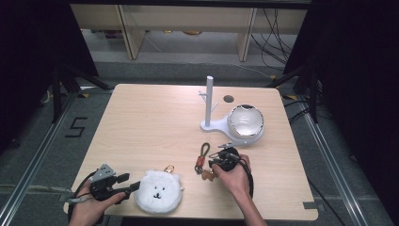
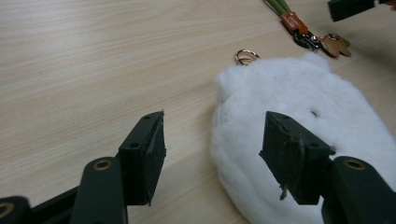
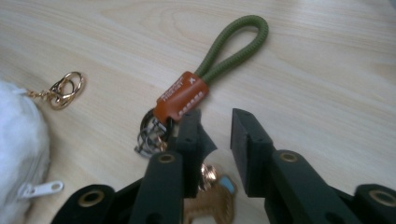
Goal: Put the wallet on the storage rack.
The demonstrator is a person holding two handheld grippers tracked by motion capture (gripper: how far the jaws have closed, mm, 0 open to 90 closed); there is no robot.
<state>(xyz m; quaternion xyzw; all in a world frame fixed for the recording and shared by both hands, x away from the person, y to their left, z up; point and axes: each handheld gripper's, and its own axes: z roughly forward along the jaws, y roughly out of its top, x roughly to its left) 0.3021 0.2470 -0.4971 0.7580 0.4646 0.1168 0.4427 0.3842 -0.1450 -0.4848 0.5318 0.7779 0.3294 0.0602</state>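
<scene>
Plush (image 1: 158, 192) white, black face. Keychain (image 3: 224, 51) loop olive green, tag orange-brown. Clasp (image 3: 65, 89) gold. Stand (image 1: 209, 106) white. Table (image 1: 150, 122) light wood grain.

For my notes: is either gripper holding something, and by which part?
Nothing is held. The left gripper is open beside the plush; the right gripper is open over the keychain.

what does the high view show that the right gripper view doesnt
Seen from the high view: the white stand with its post, the round bowl beside it, the plush's bear face, and the left tool open next to the white plush.

Seen from the right gripper view: the plush's zipper pull, the print on the keychain's orange tab, and a gap between the right tool's jaws, nothing gripped.

Both: the green loop keychain, the plush's gold clasp, the wooden table.
</scene>
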